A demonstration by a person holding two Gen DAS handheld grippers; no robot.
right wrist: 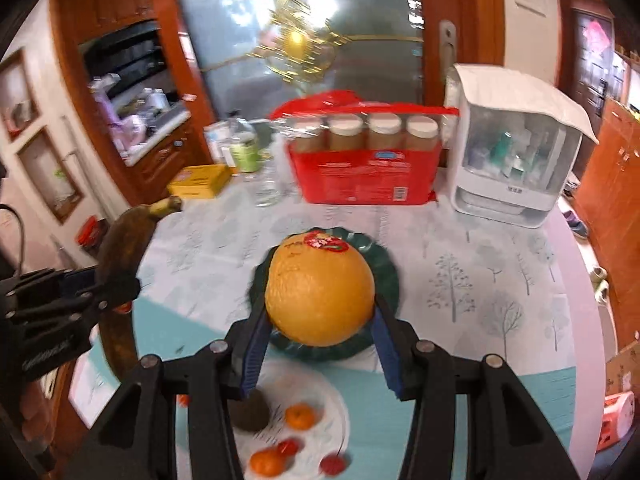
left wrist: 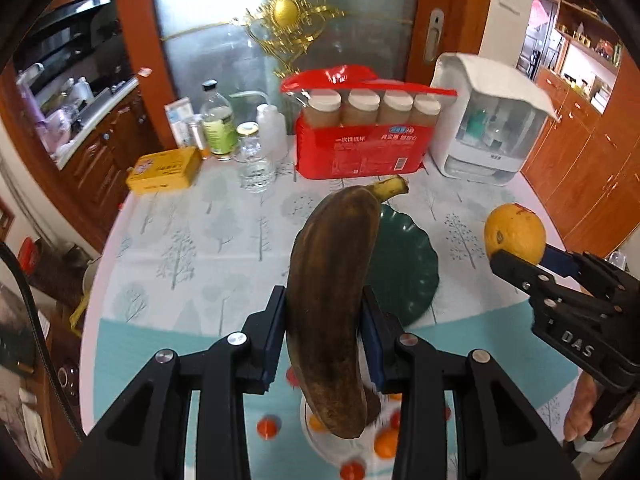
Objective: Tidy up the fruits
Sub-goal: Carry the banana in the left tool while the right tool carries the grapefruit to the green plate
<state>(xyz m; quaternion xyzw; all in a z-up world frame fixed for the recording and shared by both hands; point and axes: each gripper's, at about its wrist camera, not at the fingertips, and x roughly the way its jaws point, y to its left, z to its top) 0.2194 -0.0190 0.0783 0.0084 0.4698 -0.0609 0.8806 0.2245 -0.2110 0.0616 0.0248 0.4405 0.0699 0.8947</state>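
My left gripper (left wrist: 325, 332) is shut on a brown, overripe banana (left wrist: 334, 300), held off the table with its yellow stem pointing away. My right gripper (right wrist: 320, 320) is shut on a large orange (right wrist: 320, 290) with a red sticker, also lifted clear. A dark green scalloped plate (left wrist: 404, 272) (right wrist: 388, 276) lies on the tablecloth beyond both fruits. Below the grippers stands a white plate (right wrist: 320, 412) with two small mandarins (right wrist: 300, 416), red cherry-like fruits (right wrist: 332, 463) and a dark avocado-like fruit (right wrist: 250, 412). In the left wrist view the right gripper (left wrist: 516, 258) and orange (left wrist: 514, 236) show at right.
At the back of the table stand a red pack of paper cups (left wrist: 360, 136), a white cabinet-style box (left wrist: 484, 120), a yellow box (left wrist: 164, 170), bottles and a glass jar (left wrist: 256, 160). A person's hand (left wrist: 584, 412) holds the right gripper. The round table's edge (left wrist: 548, 216) curves at right.
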